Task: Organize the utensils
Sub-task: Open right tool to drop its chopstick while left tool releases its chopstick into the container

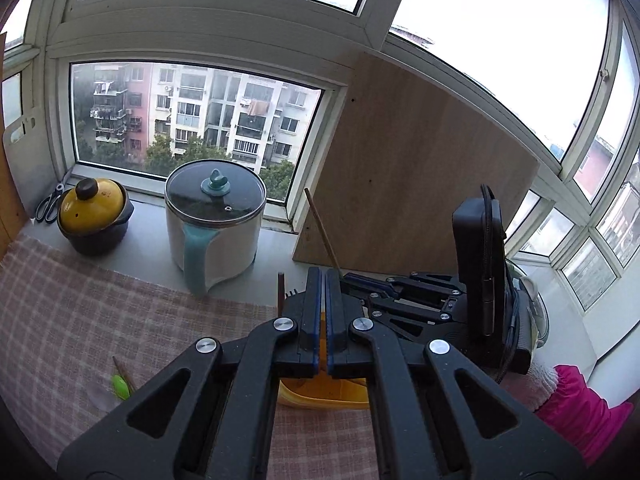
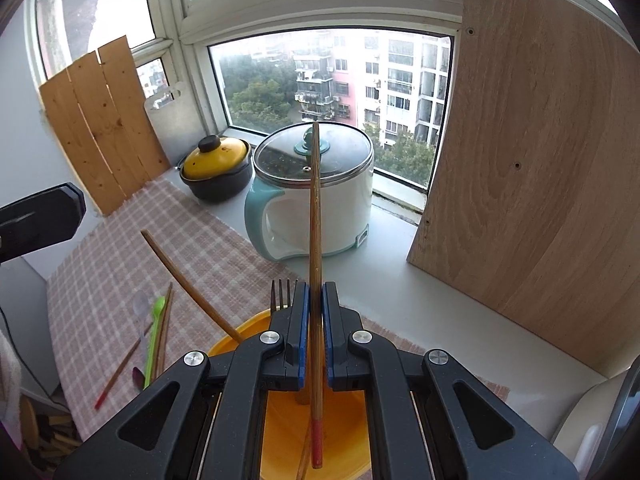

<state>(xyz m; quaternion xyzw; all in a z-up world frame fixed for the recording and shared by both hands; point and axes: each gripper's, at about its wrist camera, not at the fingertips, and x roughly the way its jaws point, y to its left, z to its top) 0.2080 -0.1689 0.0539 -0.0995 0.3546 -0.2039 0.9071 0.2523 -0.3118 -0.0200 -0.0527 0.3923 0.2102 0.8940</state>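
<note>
My right gripper [image 2: 315,300] is shut on a bamboo chopstick [image 2: 315,216] with a red end, held upright over the yellow bowl [image 2: 340,436]. The bowl holds a fork [image 2: 281,294], a wooden utensil [image 2: 188,284] and more chopsticks. On the checked cloth [image 2: 108,264] lie a green spoon [image 2: 154,336], a clear spoon [image 2: 141,312] and loose chopsticks [image 2: 162,336]. My left gripper [image 1: 323,280] is shut and empty above the bowl [image 1: 324,394]. The right gripper [image 1: 404,292] and its chopstick [image 1: 322,230] show in the left wrist view.
A white and teal electric pot [image 2: 316,196] and a yellow-lidded clay pot [image 2: 214,168] stand on the windowsill. A large wooden board [image 2: 532,200] leans at the right; a slatted board [image 2: 100,128] leans at the left. Scissors [image 1: 48,204] lie by the window.
</note>
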